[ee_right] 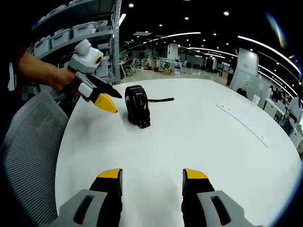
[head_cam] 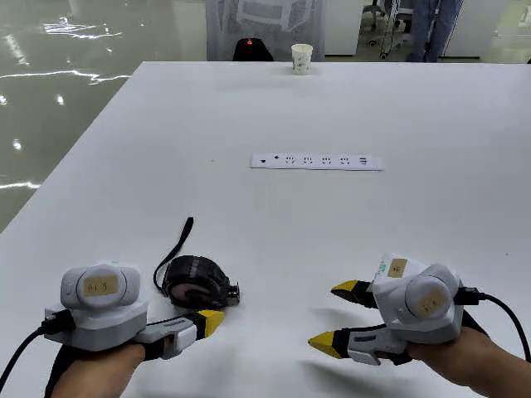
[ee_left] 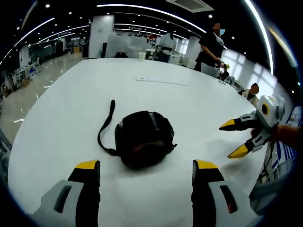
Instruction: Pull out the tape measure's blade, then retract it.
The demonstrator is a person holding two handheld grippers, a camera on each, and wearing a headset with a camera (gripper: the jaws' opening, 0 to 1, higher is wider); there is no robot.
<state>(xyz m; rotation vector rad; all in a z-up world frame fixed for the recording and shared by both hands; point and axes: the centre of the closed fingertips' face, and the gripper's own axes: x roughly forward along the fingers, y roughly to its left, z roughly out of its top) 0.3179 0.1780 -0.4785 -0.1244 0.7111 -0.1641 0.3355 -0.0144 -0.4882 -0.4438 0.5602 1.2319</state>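
A black tape measure [head_cam: 196, 282] lies on the white table [head_cam: 274, 224] near its front edge, with its wrist strap [head_cam: 174, 245] looped toward the back. The blade is inside the case. My left gripper [head_cam: 202, 315] sits just in front of it, open, its jaws [ee_left: 147, 165] spread on either side of the case [ee_left: 142, 137] without touching it. My right gripper [head_cam: 333, 315] hovers open over bare table to the right, well apart from the tape measure [ee_right: 138, 106]. In the right gripper view the left gripper [ee_right: 112, 98] points at the case.
A white power strip [head_cam: 316, 161] lies flat mid-table. A paper cup [head_cam: 302, 58] stands at the far edge, with a dark chair [head_cam: 253, 50] behind it. A grey mesh chair [ee_right: 28, 142] stands beside the table. People stand in the background.
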